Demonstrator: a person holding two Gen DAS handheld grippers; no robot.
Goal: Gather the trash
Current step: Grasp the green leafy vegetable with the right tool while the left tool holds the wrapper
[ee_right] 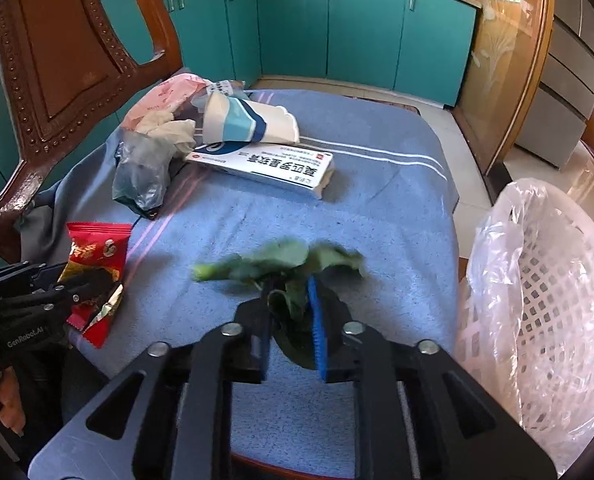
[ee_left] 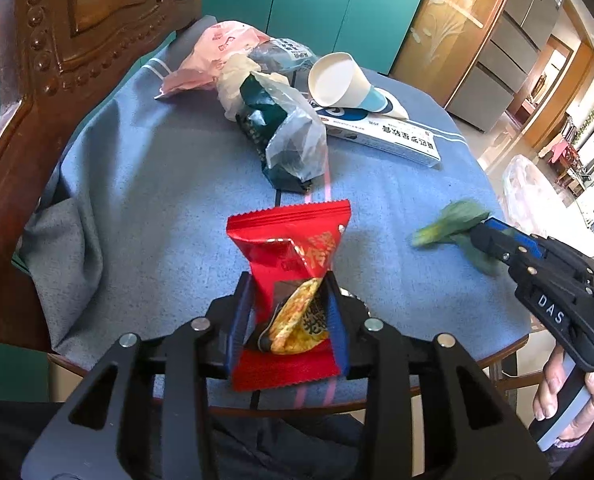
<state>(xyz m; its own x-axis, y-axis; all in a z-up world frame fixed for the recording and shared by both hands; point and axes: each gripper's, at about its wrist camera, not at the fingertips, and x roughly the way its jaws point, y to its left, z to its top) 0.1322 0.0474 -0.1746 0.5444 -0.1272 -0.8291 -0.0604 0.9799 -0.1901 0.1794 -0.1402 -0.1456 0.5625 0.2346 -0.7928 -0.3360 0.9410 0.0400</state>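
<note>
My left gripper (ee_left: 288,284) is shut on a red snack wrapper (ee_left: 293,232), whose crumpled middle is pinched between the blue pads, just over the near edge of the blue-clothed table (ee_left: 157,200). The right wrist view shows the same wrapper (ee_right: 97,248) in the left gripper (ee_right: 73,288). My right gripper (ee_right: 291,290) stands open over the cloth with a green leaf (ee_right: 281,258) loose between its jaws; the leaf is blurred. From the left wrist view, that leaf (ee_left: 449,226) sticks out past the right gripper (ee_left: 481,232).
A white basket (ee_right: 557,280) lined with clear plastic stands right of the table. At the back lie a paper cup (ee_right: 249,120), a white medicine box (ee_right: 265,166), a dark bag in plastic (ee_right: 141,172) and a pink bag (ee_left: 217,52). A carved wooden chair (ee_left: 57,60) stands left.
</note>
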